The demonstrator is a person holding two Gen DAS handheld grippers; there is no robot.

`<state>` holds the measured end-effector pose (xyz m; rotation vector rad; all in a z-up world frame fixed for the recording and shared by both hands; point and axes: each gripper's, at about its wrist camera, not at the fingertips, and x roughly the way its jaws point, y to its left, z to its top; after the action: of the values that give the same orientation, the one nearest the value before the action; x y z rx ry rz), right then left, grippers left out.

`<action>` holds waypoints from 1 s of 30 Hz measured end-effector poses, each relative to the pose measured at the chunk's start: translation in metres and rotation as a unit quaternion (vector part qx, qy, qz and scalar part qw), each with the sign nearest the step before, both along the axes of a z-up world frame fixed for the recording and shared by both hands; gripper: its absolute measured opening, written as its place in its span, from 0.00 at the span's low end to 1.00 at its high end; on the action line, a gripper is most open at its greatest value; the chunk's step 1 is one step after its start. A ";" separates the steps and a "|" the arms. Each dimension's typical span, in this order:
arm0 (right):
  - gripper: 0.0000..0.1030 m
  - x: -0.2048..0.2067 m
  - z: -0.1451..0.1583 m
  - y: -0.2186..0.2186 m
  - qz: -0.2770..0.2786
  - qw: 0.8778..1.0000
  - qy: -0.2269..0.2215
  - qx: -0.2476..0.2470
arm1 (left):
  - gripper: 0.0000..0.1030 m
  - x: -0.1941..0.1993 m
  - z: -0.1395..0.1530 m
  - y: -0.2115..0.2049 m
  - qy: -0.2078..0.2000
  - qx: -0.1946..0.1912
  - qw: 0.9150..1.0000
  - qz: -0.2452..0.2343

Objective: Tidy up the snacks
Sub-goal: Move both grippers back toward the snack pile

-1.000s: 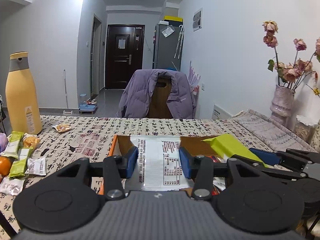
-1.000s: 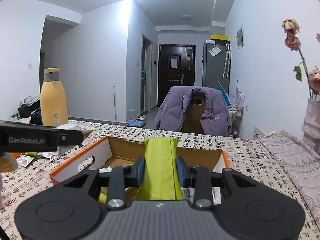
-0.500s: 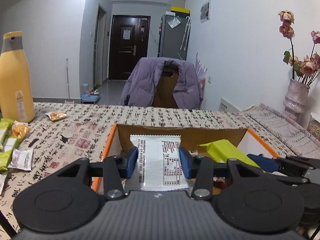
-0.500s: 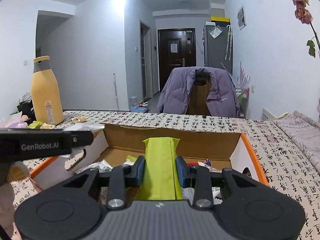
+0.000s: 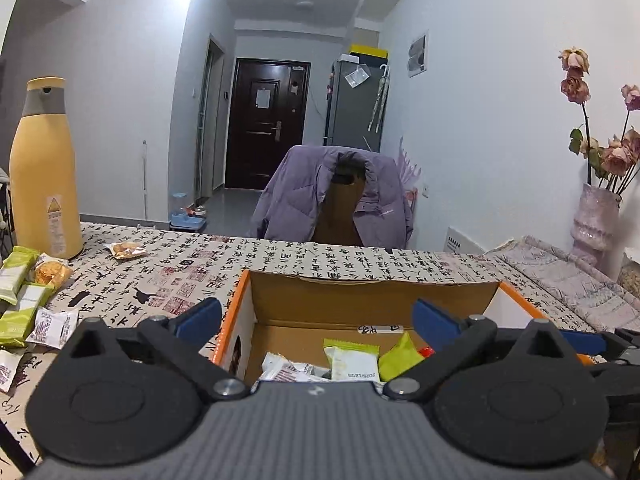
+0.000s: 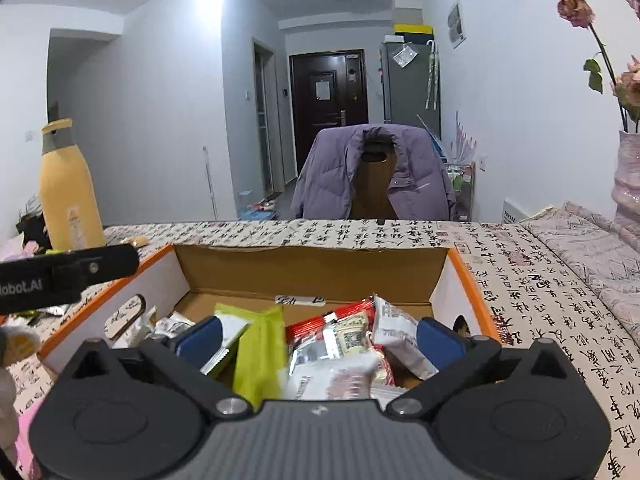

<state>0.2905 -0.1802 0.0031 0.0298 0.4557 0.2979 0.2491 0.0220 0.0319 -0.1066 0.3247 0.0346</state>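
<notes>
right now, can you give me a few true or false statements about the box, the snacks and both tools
1. Both the left tool and the right tool stand open, jaws just opened, pads pressing nothing. True.
2. The cardboard box is empty. False: packets lie inside, among them a green packet.
3. Some snacks on the table are outside the box. True.
4. The yellow bottle lies on its side. False: it stands upright.
5. A purple jacket hangs over the chair. True.
</notes>
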 end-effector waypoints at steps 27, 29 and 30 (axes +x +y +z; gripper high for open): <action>1.00 -0.065 0.033 -0.009 -0.003 1.000 -0.007 -0.025 | 1.00 -0.061 0.033 0.008 0.000 -0.002 1.000 0.016; 1.00 -0.078 0.032 -0.009 0.002 1.000 -0.005 -0.029 | 1.00 -0.072 0.032 0.011 0.002 -0.001 1.000 0.018; 1.00 -0.084 0.031 -0.009 0.004 0.999 -0.004 -0.031 | 1.00 -0.079 0.031 0.012 0.003 -0.001 1.000 0.018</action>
<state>0.2064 -0.1892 0.0343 -0.0346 0.4563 0.2913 0.1703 0.0343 0.0634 -0.1146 0.3294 0.0711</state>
